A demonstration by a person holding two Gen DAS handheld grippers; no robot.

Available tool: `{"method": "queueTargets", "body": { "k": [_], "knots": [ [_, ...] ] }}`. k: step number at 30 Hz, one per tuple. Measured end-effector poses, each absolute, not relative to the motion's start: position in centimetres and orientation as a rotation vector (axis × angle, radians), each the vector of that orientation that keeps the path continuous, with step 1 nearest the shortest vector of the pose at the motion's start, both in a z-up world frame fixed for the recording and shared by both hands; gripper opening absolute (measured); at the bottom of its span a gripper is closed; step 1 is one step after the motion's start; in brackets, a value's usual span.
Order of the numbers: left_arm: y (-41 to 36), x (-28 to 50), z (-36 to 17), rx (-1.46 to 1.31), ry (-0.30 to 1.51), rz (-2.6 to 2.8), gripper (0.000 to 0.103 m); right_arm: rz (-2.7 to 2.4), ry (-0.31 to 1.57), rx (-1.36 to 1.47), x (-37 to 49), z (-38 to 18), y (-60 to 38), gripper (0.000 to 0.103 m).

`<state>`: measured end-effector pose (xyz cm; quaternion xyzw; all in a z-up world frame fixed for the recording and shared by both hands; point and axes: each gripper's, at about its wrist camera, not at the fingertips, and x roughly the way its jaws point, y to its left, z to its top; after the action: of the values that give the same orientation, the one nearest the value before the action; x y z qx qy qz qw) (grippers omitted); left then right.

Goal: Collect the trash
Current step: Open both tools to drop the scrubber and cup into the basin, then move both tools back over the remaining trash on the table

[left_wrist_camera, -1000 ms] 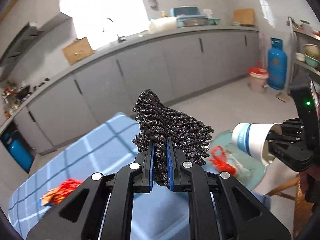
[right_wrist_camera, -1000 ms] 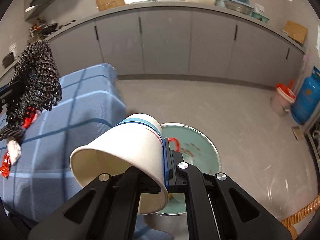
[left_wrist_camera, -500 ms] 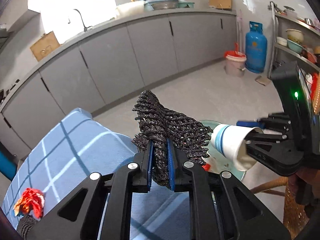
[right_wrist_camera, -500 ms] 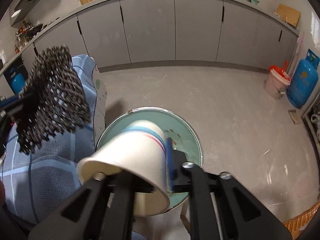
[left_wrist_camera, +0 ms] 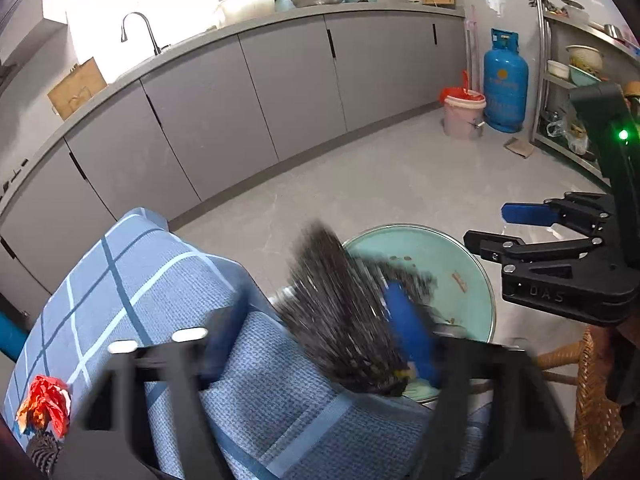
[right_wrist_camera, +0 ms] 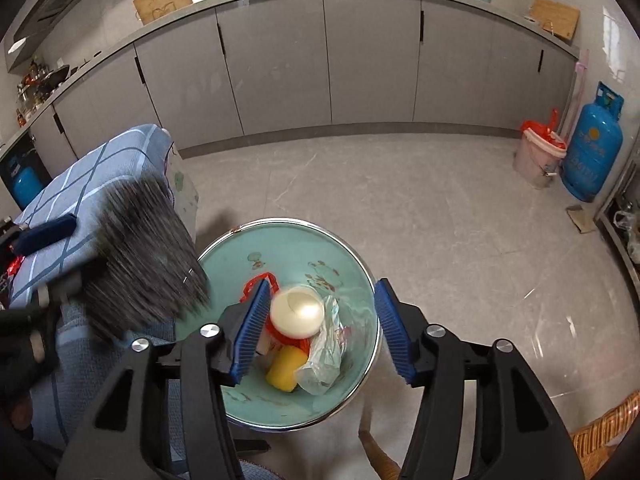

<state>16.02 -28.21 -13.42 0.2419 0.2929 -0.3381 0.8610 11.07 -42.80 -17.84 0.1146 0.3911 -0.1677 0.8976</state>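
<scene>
Right gripper [right_wrist_camera: 320, 330], marked "DAS", hangs over the basin [right_wrist_camera: 288, 236], jaws wide, empty; cup [right_wrist_camera: 297, 312] inside; left gripper [left_wrist_camera: 316, 344] wide beside blurred mesh [left_wrist_camera: 344, 320] at the basin's rim

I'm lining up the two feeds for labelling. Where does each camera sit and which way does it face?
Left wrist: on the left gripper, facing the counter; its blurred fingers, black mesh and right gripper show.
Right wrist: on the right gripper, looking down into the basin; its open fingers frame the cup.
Shared: basin, mesh, blue cloth, gas cylinder.
</scene>
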Motion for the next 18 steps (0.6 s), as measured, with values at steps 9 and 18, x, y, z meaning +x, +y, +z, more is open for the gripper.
{"method": "queueTargets", "body": {
  "k": [9,18],
  "knots": [
    [-27.2,16.1,-13.4,0.512,0.632,-0.690,0.077,-0.344,0.793,0.250,11.0,-17.3,-42.6,0.067],
    [-25.1,16.1,-11.6,0.490,0.582,-0.620,0.087,-0.322,0.781,0.250,11.2,-16.7,-41.3,0.070]
  ]
}}
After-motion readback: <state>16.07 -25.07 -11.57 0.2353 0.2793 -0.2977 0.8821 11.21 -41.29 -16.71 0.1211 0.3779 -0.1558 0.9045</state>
